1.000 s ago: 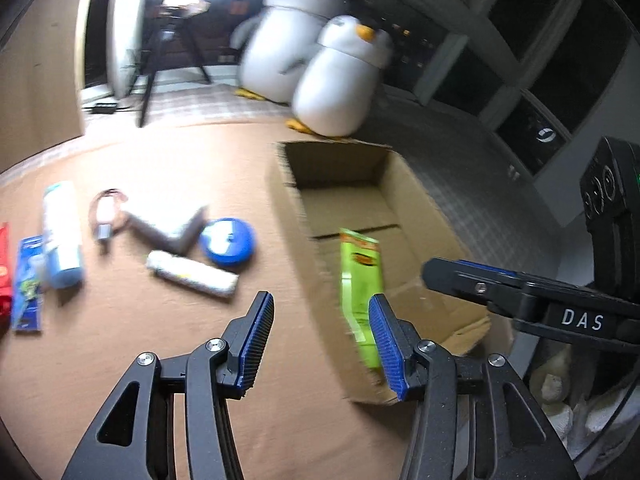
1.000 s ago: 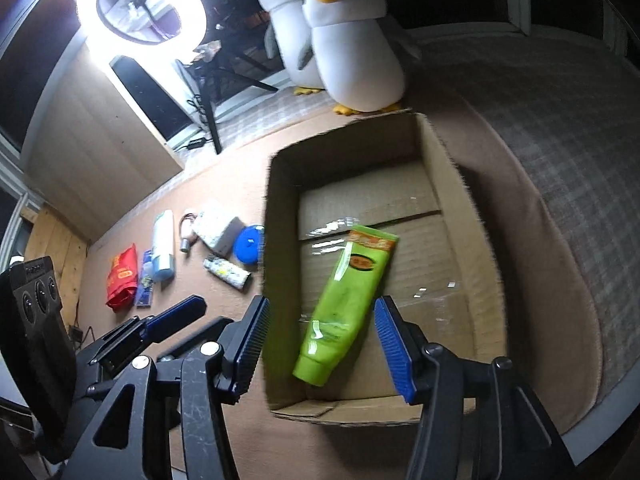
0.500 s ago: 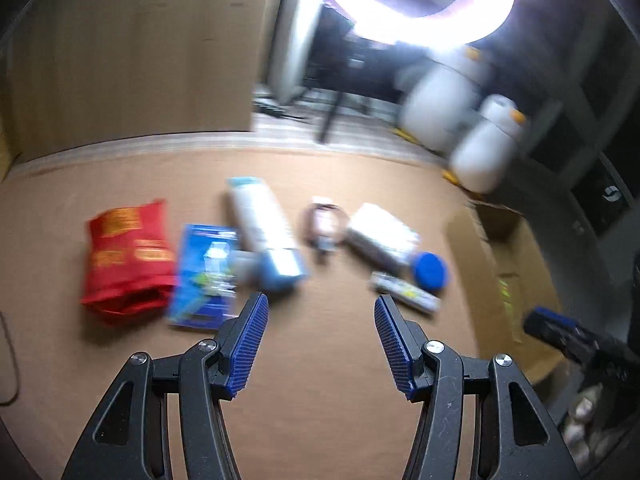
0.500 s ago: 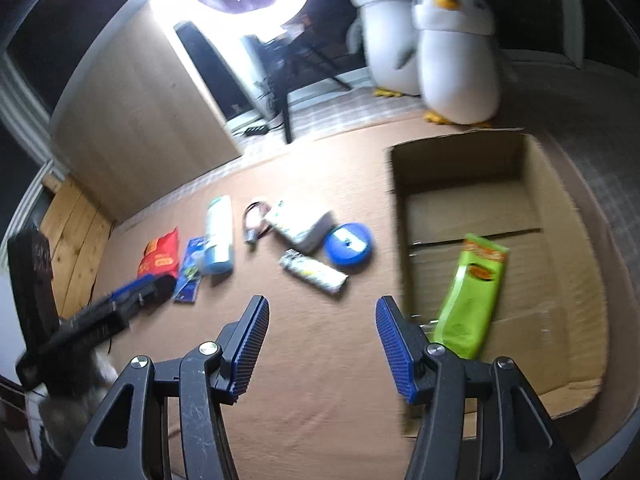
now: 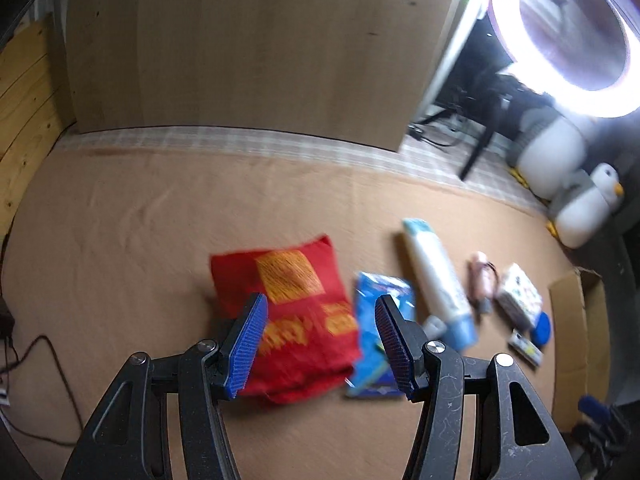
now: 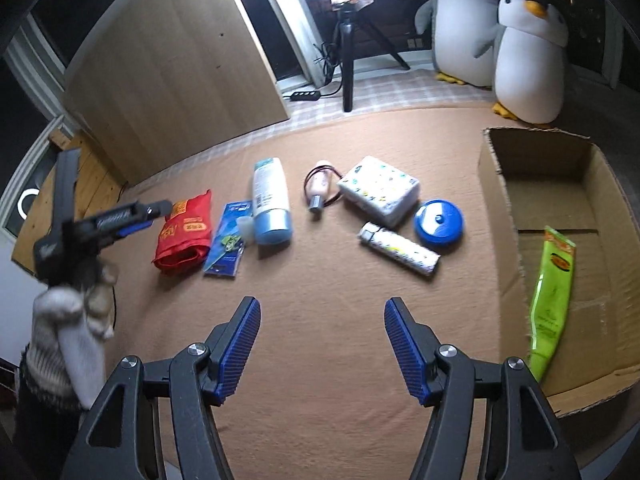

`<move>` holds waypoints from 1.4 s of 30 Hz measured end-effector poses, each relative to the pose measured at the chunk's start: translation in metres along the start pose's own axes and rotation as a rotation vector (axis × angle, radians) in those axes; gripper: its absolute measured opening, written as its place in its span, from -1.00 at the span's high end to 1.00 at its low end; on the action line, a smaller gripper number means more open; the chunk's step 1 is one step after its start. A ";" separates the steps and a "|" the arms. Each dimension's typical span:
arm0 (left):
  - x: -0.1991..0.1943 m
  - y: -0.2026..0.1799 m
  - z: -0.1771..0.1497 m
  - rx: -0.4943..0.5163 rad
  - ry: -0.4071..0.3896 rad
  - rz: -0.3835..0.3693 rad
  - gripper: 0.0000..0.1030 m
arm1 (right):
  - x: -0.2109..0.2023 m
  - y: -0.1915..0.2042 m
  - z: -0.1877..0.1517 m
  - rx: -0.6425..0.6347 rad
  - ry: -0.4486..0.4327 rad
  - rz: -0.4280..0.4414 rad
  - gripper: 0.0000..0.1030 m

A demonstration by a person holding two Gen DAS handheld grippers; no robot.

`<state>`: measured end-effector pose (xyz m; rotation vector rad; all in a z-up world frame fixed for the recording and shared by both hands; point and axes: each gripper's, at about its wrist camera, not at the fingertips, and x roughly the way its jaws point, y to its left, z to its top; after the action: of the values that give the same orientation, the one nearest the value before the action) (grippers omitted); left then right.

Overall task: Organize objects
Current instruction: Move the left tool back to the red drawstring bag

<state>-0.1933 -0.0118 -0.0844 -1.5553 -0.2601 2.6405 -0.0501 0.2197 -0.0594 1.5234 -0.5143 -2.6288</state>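
My left gripper (image 5: 318,334) is open and empty, hanging over the red packet (image 5: 294,316), which also shows in the right wrist view (image 6: 184,232). Beside it lie a blue blister card (image 6: 228,236), a white and blue bottle (image 6: 271,206), a small pink item with a cord (image 6: 318,188), a white tissue pack (image 6: 380,190), a blue round tin (image 6: 439,222) and a small white tube (image 6: 400,248). My right gripper (image 6: 322,344) is open and empty above the brown mat. The cardboard box (image 6: 496,184) at the right holds a green tube (image 6: 552,292).
Two plush penguins (image 6: 528,60) stand behind the box. A ring light on a tripod (image 6: 348,60) and a wooden panel (image 6: 172,80) stand at the back. A black cable (image 5: 36,364) lies at the mat's left edge. The left hand-held gripper (image 6: 100,220) shows in the right wrist view.
Both grippers swung left, away from the box. The left one has moved over the red packet. The right one has pulled back from the box to over the mat. Both stayed open.
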 end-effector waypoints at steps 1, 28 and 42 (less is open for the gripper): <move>0.005 0.005 0.005 -0.007 0.008 0.004 -0.16 | 0.002 0.002 0.000 -0.001 0.002 0.000 -0.18; 0.071 0.037 0.005 -0.023 0.094 0.012 -0.09 | 0.012 0.020 -0.003 -0.014 0.045 0.005 -0.18; 0.036 0.032 -0.076 -0.104 0.061 -0.024 -0.08 | 0.015 0.022 -0.009 -0.029 0.054 0.050 -0.18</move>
<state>-0.1439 -0.0300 -0.1570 -1.6488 -0.4159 2.5951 -0.0528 0.1933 -0.0691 1.5475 -0.5007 -2.5392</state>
